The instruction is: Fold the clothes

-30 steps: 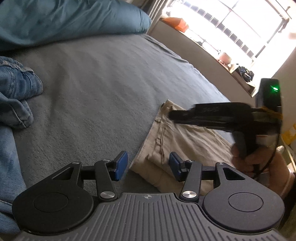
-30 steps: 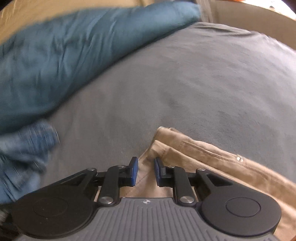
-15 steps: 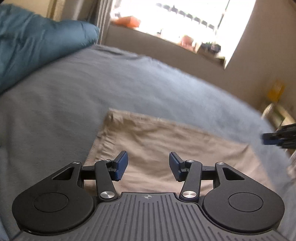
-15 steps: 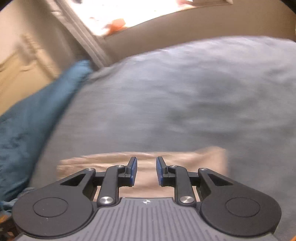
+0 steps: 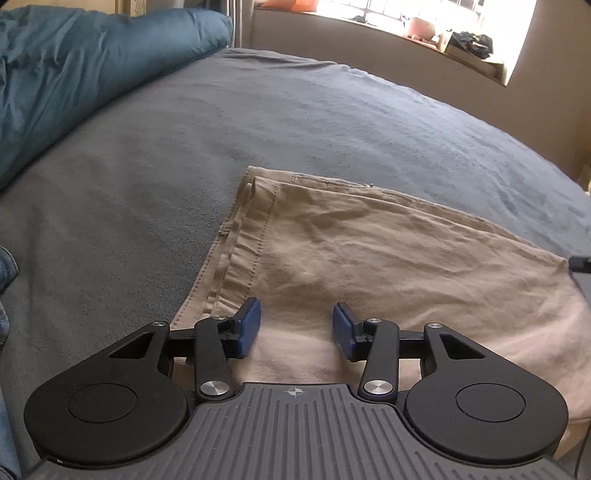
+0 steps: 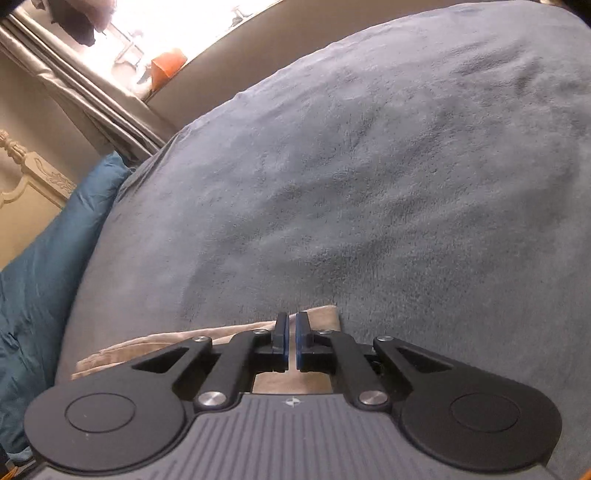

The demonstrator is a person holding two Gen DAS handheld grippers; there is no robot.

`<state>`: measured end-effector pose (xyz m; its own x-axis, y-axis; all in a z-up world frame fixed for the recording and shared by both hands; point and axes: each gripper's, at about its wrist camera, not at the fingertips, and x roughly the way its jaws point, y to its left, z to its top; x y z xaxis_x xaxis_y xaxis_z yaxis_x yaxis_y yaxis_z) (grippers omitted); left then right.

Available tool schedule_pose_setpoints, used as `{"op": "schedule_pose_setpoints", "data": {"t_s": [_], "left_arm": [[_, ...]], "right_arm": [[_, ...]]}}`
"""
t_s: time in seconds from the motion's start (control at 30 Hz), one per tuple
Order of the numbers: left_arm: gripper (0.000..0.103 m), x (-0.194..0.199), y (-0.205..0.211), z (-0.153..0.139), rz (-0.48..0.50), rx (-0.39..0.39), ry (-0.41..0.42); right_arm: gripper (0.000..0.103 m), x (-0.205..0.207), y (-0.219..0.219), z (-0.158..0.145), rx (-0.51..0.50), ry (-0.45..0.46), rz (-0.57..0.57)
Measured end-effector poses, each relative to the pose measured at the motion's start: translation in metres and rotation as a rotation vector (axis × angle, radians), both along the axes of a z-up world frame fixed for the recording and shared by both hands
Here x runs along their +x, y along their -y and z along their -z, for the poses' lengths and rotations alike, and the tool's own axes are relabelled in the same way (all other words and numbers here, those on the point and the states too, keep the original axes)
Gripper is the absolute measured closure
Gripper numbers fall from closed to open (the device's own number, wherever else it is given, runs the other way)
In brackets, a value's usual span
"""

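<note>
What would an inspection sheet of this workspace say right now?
Surface: grey blanket on a bed, mostly bare.
Job's things: tan trousers, folded flat at the near edge.
Clutter: jeans at the left edge; blue duvet along the far left.
Grippers: left tool open over the trousers, not touching cloth; right tool shut at a trouser corner, and whether it pinches cloth cannot be told.
Cables: thin dark line at the lower right, possibly a cord.
Surroundings: bright window sill, curtain, carved headboard.
</note>
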<state>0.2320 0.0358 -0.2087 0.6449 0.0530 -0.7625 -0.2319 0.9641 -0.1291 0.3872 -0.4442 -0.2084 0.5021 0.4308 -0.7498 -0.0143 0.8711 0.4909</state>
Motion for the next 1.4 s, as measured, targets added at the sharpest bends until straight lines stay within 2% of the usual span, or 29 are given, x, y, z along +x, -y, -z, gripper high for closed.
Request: {"op": "schedule_pose_setpoints", "data": {"t_s": [0.03, 0.1, 0.13, 0.17, 0.27, 0.37, 0.4, 0.43, 0.5, 0.53, 0.6, 0.67, 0.8, 0.87, 0.93, 0.97, 1.07, 1.13, 1.17, 1.23, 1.33, 1.37, 1.4], "left_arm": [[0.059, 0.000, 0.001, 0.000, 0.006, 0.009, -0.001], [0.059, 0.001, 0.002, -0.002, 0.010, 0.022, -0.010], [0.059, 0.001, 0.001, -0.002, 0.005, 0.016, -0.012], [0.058, 0.001, 0.000, -0.002, -0.001, 0.009, -0.013], [0.058, 0.002, -0.001, -0.002, -0.012, -0.005, -0.013], [0.058, 0.002, -0.001, -0.002, -0.007, -0.004, -0.012], [0.058, 0.002, -0.001, -0.002, -0.005, -0.012, -0.010], [0.057, 0.002, -0.001, -0.002, -0.005, -0.012, -0.012], [0.057, 0.002, -0.002, -0.002, 0.001, -0.008, -0.016], [0.057, 0.002, -0.002, -0.001, 0.005, -0.009, -0.014], [0.057, 0.001, -0.003, 0.000, 0.012, -0.009, -0.007], [0.057, 0.000, -0.002, 0.000, 0.019, -0.006, -0.002], [0.057, 0.001, -0.004, 0.000, 0.019, -0.019, -0.003], [0.057, 0.001, -0.006, 0.000, 0.017, -0.031, -0.003], [0.057, 0.000, -0.008, 0.001, 0.014, -0.043, 0.003], [0.057, 0.000, -0.008, 0.001, 0.012, -0.047, 0.006], [0.057, -0.002, -0.009, 0.001, 0.012, -0.061, 0.013], [0.057, -0.002, -0.010, 0.001, 0.012, -0.064, 0.013], [0.057, -0.001, -0.010, 0.002, 0.014, -0.065, 0.012], [0.057, -0.001, -0.012, 0.003, 0.014, -0.071, 0.017], [0.057, -0.003, -0.013, 0.002, 0.003, -0.086, 0.027], [0.057, -0.003, -0.013, 0.002, 0.000, -0.090, 0.030], [0.057, -0.004, -0.014, 0.001, -0.004, -0.094, 0.035]], "right_arm": [[0.103, 0.003, 0.002, 0.007, -0.014, -0.016, 0.006], [0.103, 0.003, 0.015, 0.014, 0.028, -0.043, 0.042], [0.100, -0.004, 0.019, 0.006, 0.000, -0.041, 0.064], [0.100, -0.014, 0.018, -0.007, -0.032, -0.020, 0.039], [0.097, -0.048, 0.008, -0.033, 0.046, 0.006, -0.176], [0.095, -0.078, -0.020, -0.026, -0.167, 0.005, -0.341], [0.099, -0.083, -0.026, -0.012, -0.261, -0.007, -0.380], [0.099, -0.087, -0.026, -0.006, -0.290, -0.003, -0.394], [0.092, -0.091, -0.021, -0.018, -0.301, -0.002, -0.360], [0.092, -0.095, -0.020, -0.025, -0.300, 0.008, -0.358], [0.092, -0.108, -0.028, -0.038, -0.247, 0.054, -0.436], [0.089, -0.125, -0.040, -0.036, -0.243, 0.073, -0.517], [0.091, -0.143, -0.050, -0.010, -0.377, 0.090, -0.552], [0.089, -0.147, -0.049, -0.033, -0.367, 0.096, -0.508], [0.089, -0.167, -0.052, -0.057, -0.330, 0.178, -0.551], [0.089, -0.177, -0.055, -0.061, -0.321, 0.186, -0.573], [0.089, -0.194, -0.060, -0.029, -0.383, 0.116, -0.615], [0.089, -0.201, -0.059, -0.014, -0.410, 0.134, -0.600], [0.089, -0.204, -0.060, -0.012, -0.425, 0.138, -0.591], [0.088, -0.206, -0.063, -0.033, -0.435, 0.147, -0.556], [0.086, -0.227, -0.055, -0.051, -0.359, 0.202, -0.550], [0.081, -0.232, -0.054, -0.049, -0.359, 0.204, -0.554], [0.080, -0.232, -0.058, -0.033, -0.420, 0.169, -0.563]]}}
